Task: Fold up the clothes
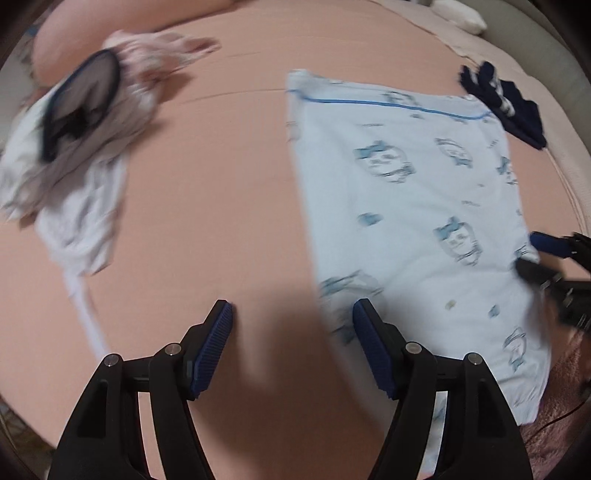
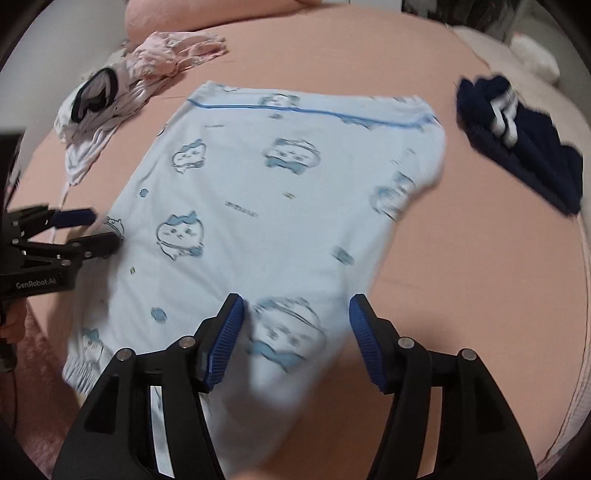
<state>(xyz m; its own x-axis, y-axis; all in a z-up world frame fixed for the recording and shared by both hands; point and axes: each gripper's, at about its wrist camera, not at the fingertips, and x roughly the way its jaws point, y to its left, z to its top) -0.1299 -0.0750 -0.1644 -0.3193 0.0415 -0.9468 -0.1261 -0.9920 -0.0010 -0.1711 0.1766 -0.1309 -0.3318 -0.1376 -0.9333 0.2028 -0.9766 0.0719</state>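
Left tongs (image 1: 291, 314): jaws wide apart, empty, hovering above bare peach bed sheet (image 1: 207, 229); the right-hand blue pad sits over the near left edge of the garment, and contact cannot be told. In the right wrist view the same tongs (image 2: 107, 227) come in from the left, parted, tips at the garment's left edge.

Right tongs (image 2: 297, 312): jaws wide apart, gripping nothing, held over the near end of the garment; one printed cartoon face lies between the pads. In the left wrist view they (image 1: 528, 251) appear at the garment's right edge, blurred.

Light blue garment (image 2: 258, 206): spread flat on the bed, mid-sheet, printed with blue cartoon faces, a darker blue stripe across its far end. Its near end runs under both tongs.

White and pink-striped clothes pile (image 2: 110, 110): crumpled, to the left and farther back, apart from the blue garment. A dark-rimmed item (image 2: 94, 94) rests on top; its kind cannot be told.

Navy garment (image 2: 517, 140): bunched with white stripes showing, far right, separate from the blue garment.

Pink pillow (image 1: 122, 22): at the far left edge of the bed.
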